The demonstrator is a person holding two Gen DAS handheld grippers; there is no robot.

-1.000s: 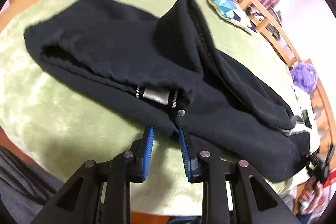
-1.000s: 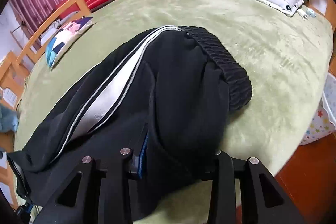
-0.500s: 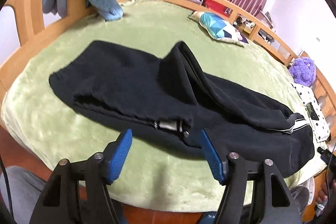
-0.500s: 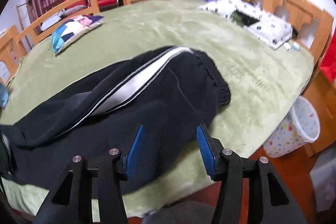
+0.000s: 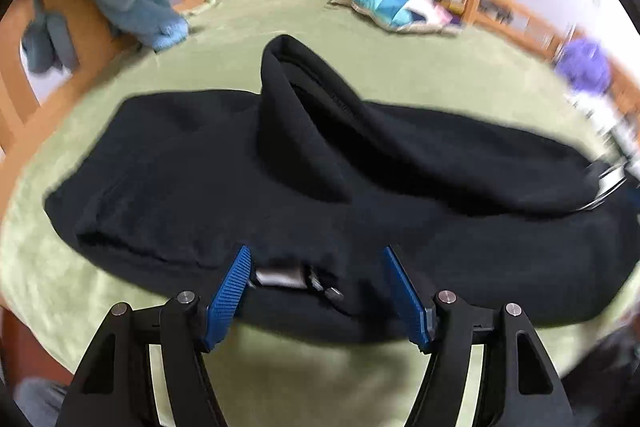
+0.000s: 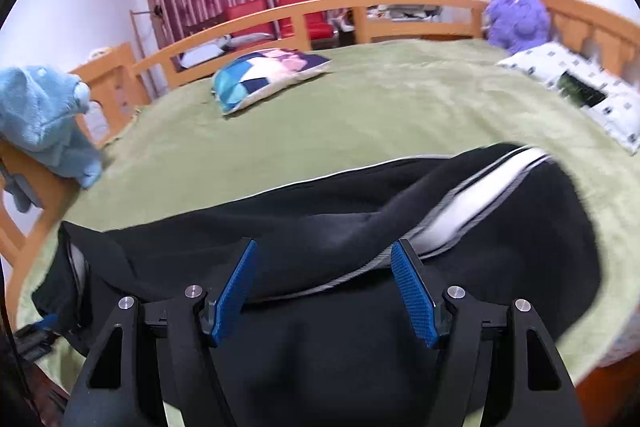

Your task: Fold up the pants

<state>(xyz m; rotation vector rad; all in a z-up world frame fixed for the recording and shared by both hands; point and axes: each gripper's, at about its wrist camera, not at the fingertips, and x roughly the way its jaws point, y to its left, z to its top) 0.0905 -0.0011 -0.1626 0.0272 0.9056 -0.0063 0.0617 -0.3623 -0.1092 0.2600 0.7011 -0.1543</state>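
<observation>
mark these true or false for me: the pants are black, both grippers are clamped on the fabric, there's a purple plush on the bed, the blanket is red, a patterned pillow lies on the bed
1. The fleece pants are black: true; a white side stripe shows too.
2. Both grippers are clamped on fabric: false. The left gripper is open, and the right gripper has its jaws opening, neither pinching cloth.
3. A purple plush toy sits on the bed: true.
4. The fuzzy blanket is red: false, it is green.
5. A blue patterned pillow lies on the bed: true.
</observation>
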